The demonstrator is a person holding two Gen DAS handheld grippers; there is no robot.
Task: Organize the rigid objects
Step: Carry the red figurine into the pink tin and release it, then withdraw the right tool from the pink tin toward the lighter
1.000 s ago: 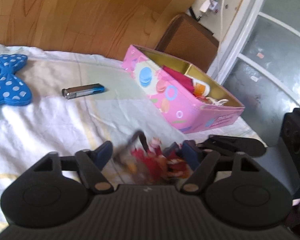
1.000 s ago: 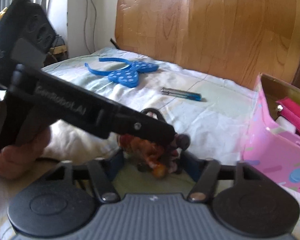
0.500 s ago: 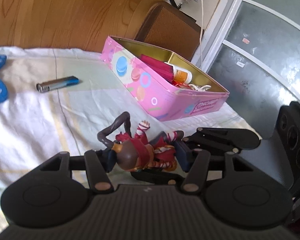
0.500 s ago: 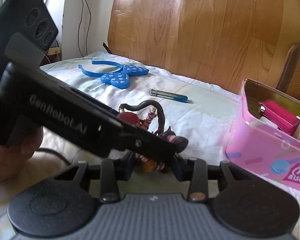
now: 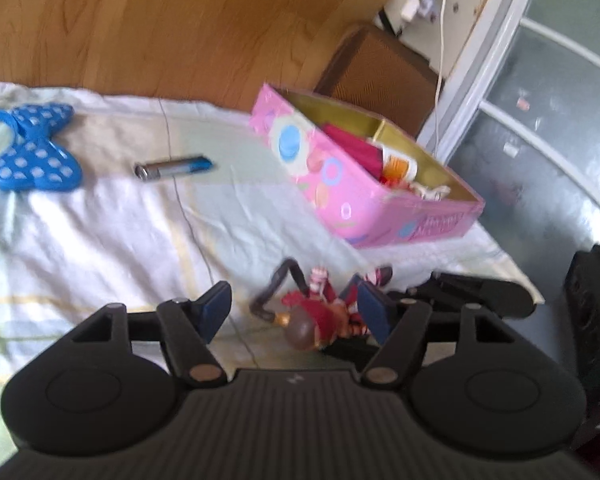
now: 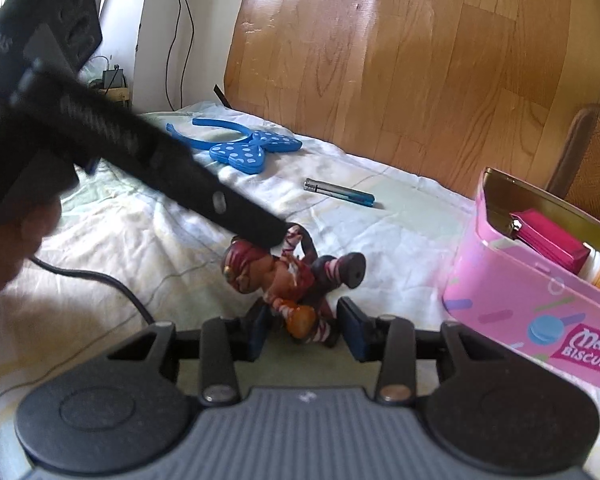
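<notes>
Closest to me, my right gripper [image 6: 306, 332] stands narrow around the legs of the figurine [image 6: 284, 276]. Its jaws have just been closing, and as far as I can tell they pinch the toy, whose head tips up and to the left. My left gripper [image 5: 293, 306] reaches in from the left. Its jaws have just been opening, so the figurine sits between them against the right-hand pad with the other pad well clear, and that side is spread. The right hand therefore has the toy. What matters next is the pink tin [image 6: 500, 292], which lies ahead and to the right on the sheet [image 6: 180, 248], open-topped, its long side angling away from me. Farther off lie the lighter [image 6: 340, 192] and the blue headband [image 6: 252, 152].
</notes>
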